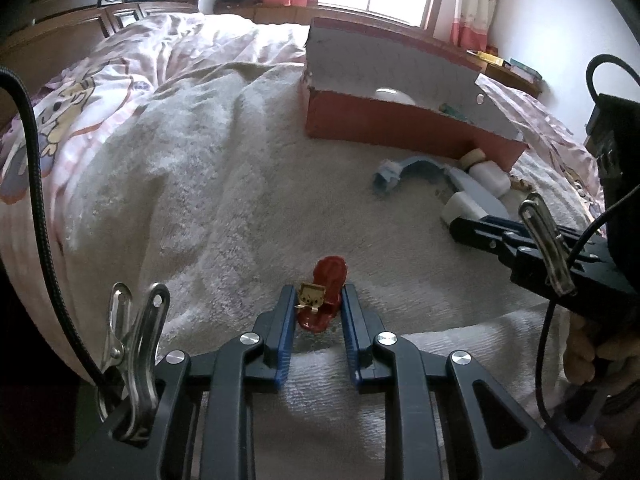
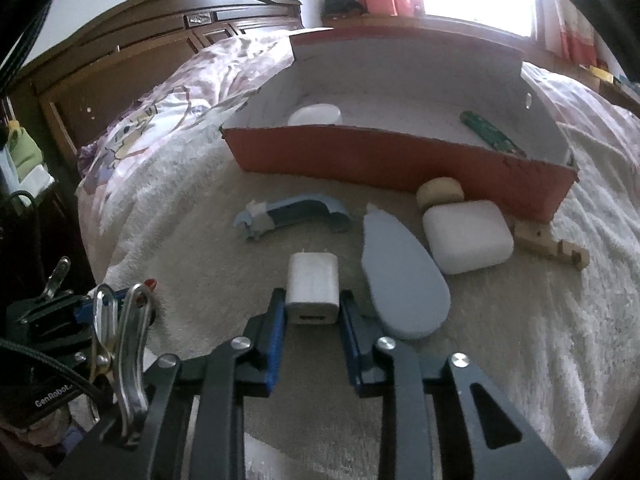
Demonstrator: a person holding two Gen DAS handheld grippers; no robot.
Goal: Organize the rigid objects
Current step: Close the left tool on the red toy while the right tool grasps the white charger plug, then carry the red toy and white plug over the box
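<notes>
Two grippers, one box, approx. eight loose items. The left gripper (image 1: pixel 316 298) has its fingers pressed onto a small red clip (image 1: pixel 326 296), one finger each side, both touching it; the clip is glossy red, rounded at the far end, w/ a little tan square piece on its near top, resting on the white blanket (image 1: pixel 192 168) near the front edge of the bed. The right gripper (image 2: pixel 312 306) straddles a white charger (image 2: pixel 313 288): blue-padded fingers close along both its sides at the near end, but can't tell if they're actually pinching it. Charger is a boxy white block, port facing the camera, two prongs at the far end, lying flat on the blanket just left of a gray-blue oval piece (image 2: pixel 404 276). Further back: one blue curved tool (image 2: pixel 292 214), one white rounded case (image 2: pixel 468 236), one tan round thing (image 2: pixel 440 192) touching the box front, one wooden notched piece (image 2: pixel 552 244) to the right of the case. The red box (image 2: pixel 400 160), gray inside, sits beyond them w/ two things in it: one white round lid-like item (image 2: pixel 316 114) at left, one green strip (image 2: pixel 490 132) at right. Pink patterned bedding and a dark wood headboard (image 2: pixel 140 40) behind.
</notes>
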